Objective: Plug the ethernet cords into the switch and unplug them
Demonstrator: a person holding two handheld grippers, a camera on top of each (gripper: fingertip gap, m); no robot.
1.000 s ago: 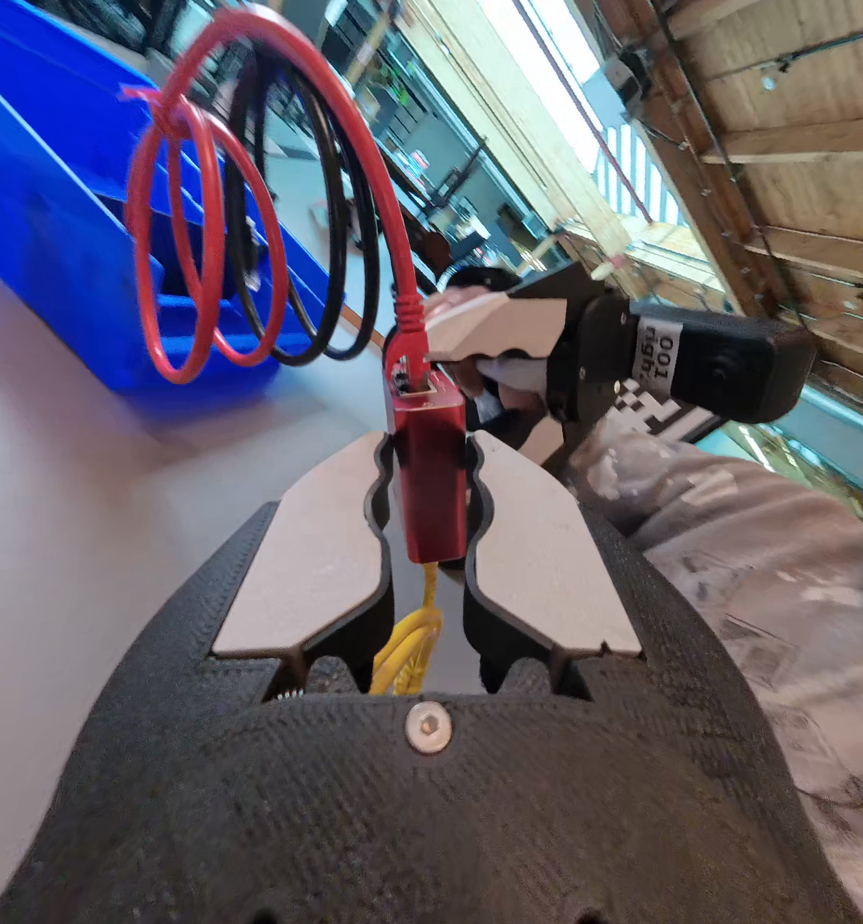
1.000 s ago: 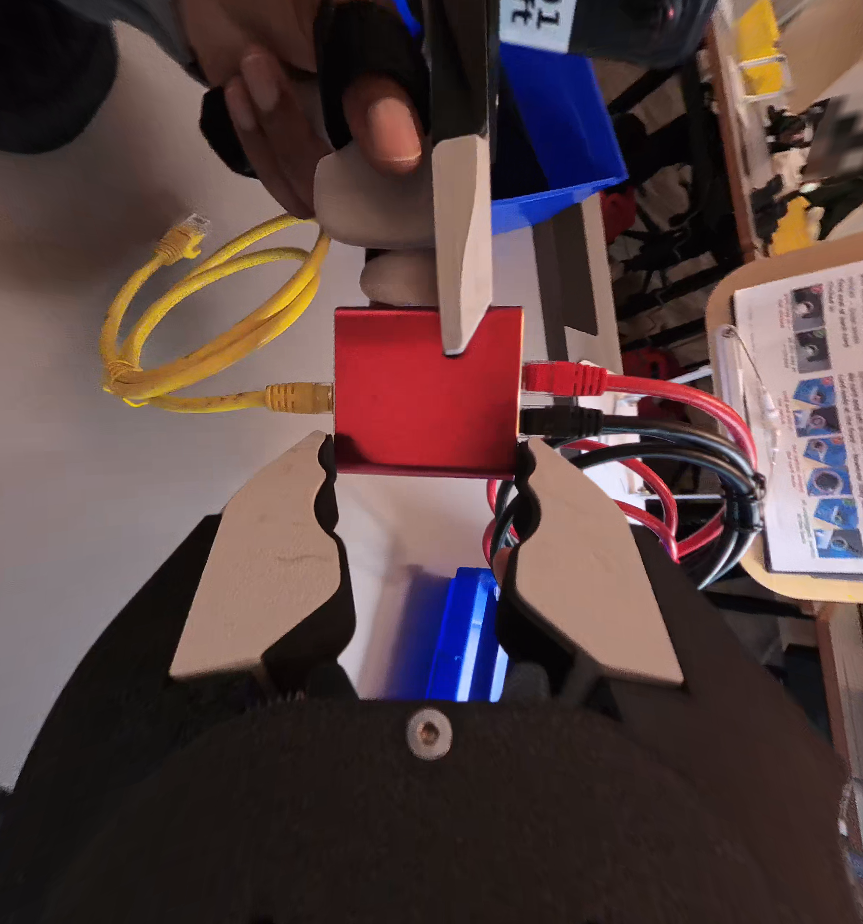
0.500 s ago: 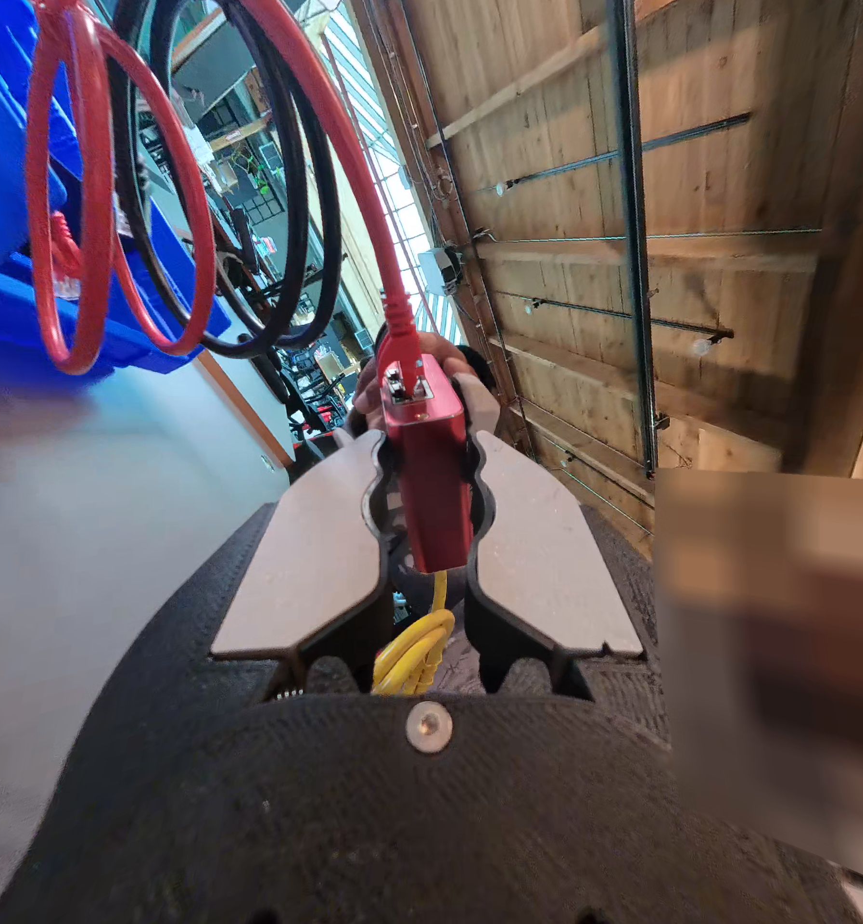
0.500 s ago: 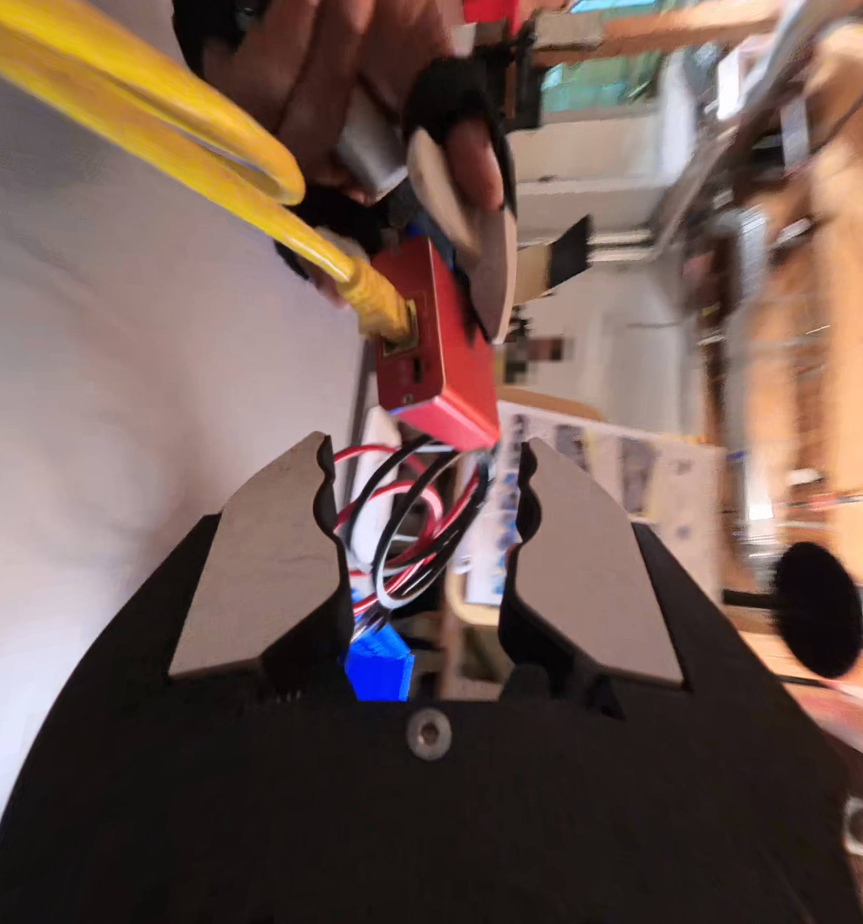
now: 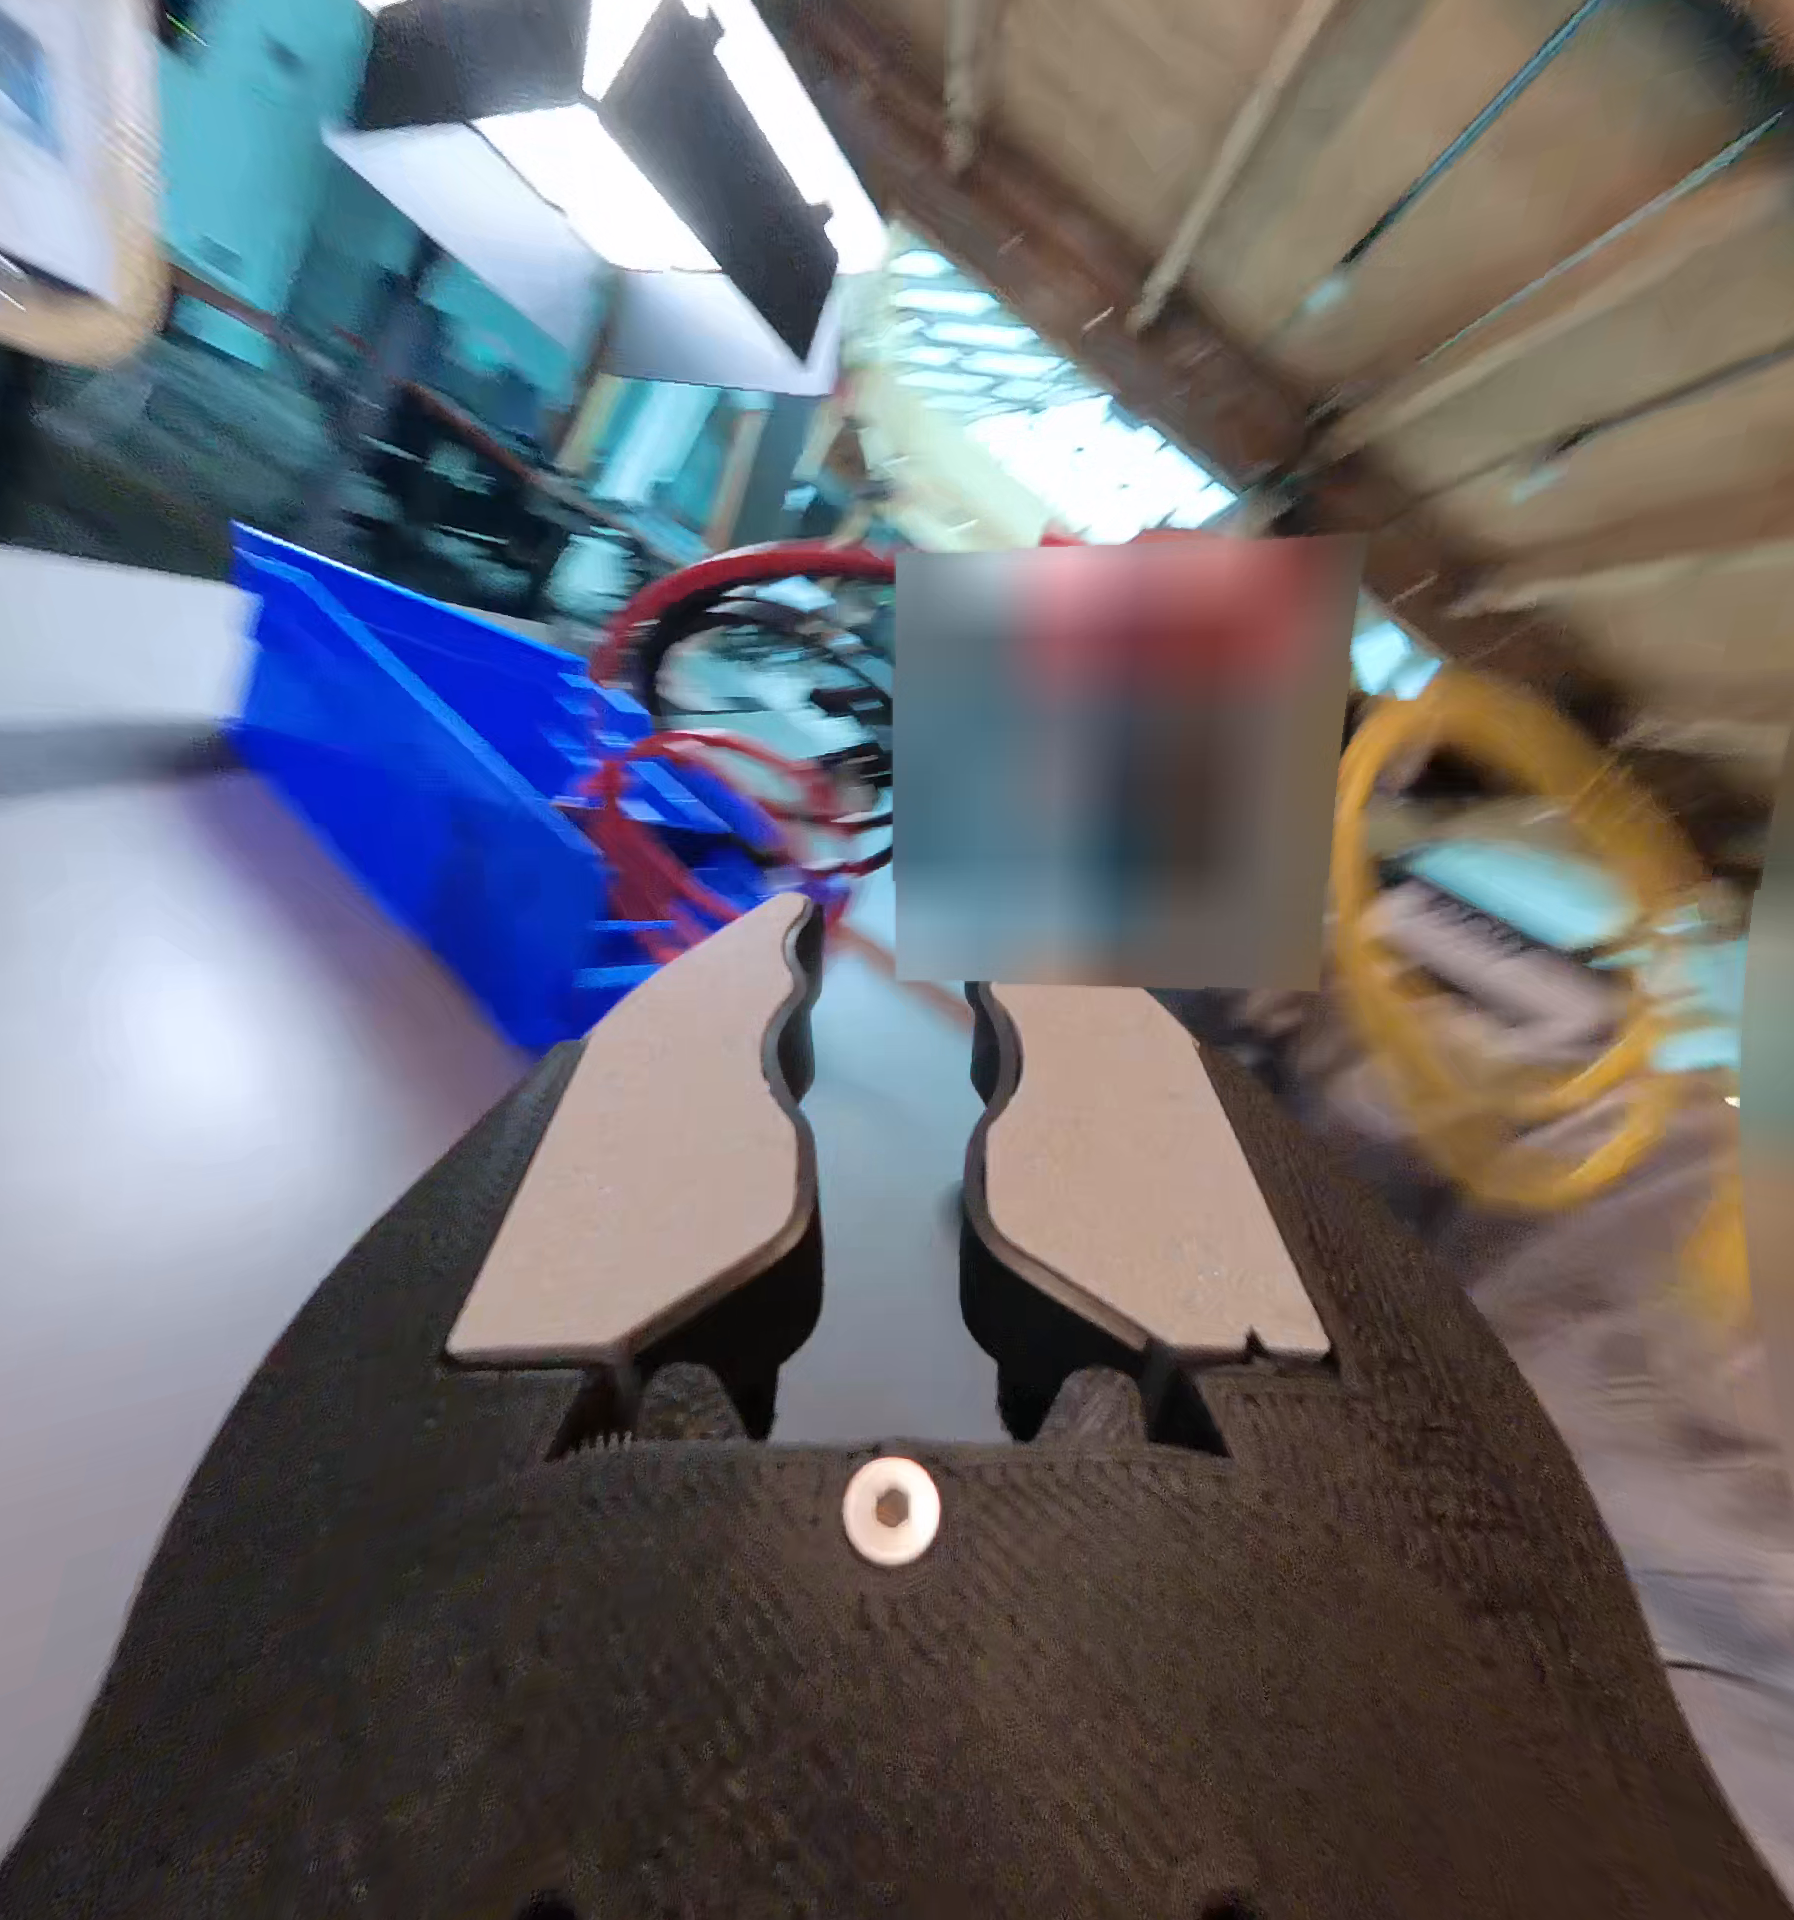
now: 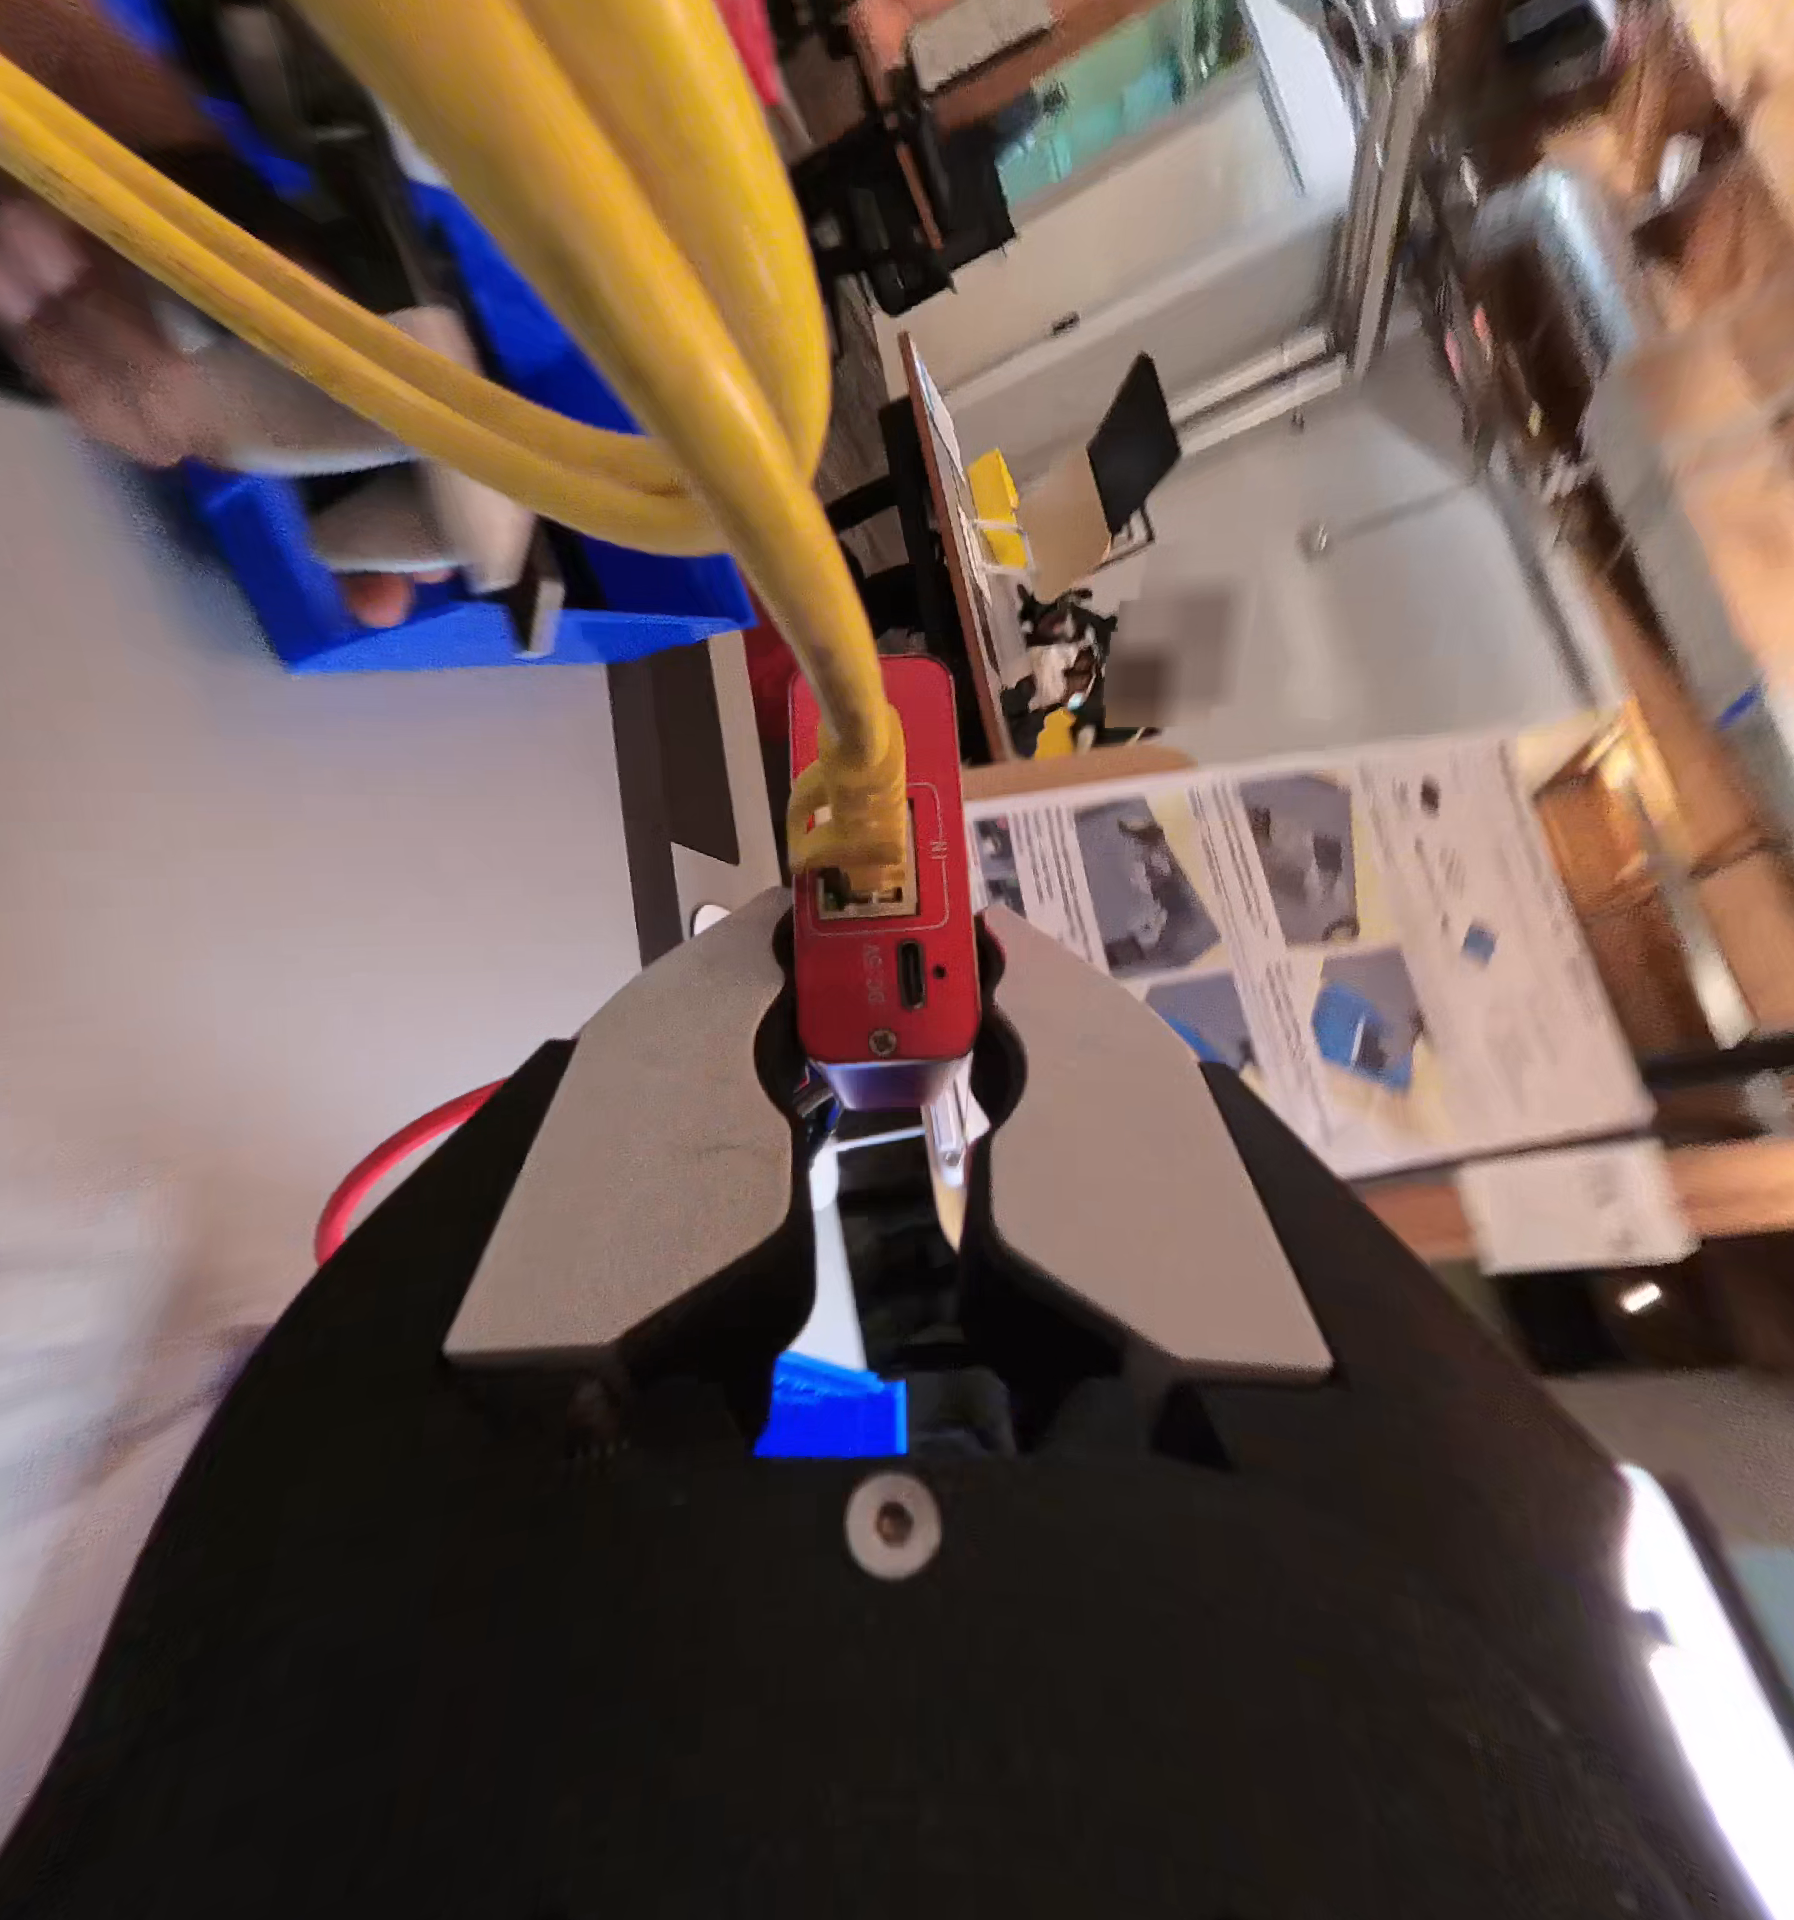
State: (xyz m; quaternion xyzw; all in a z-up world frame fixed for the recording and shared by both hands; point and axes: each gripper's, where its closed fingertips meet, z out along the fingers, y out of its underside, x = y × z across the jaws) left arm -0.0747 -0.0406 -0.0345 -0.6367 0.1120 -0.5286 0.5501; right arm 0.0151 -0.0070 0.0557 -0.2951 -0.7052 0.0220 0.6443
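The right gripper (image 6: 888,935) is clamped on the lower end of the red switch (image 6: 882,935), which stands between its jaws with its long axis running up and away from the camera along the fingers. The port face looks back at the lens, and the yellow cord (image 6: 664,343) is seated in the top port, its plug (image 6: 857,821) pointing out of that face and its loops rising over the gripper toward the upper left. So a pull to free it would have to run along the plug, toward the camera and up, not sideways. The left gripper (image 5: 888,997) is empty, jaws parted with a clear gap, held over the grey table (image 5: 145,1091); it is likely the one to take the plug. A red cord (image 5: 727,582) and a black one loop near the blue bin (image 5: 425,769); blur hides their plugs. The switch is a small, smooth metal box, so it may twist under a hard pull.
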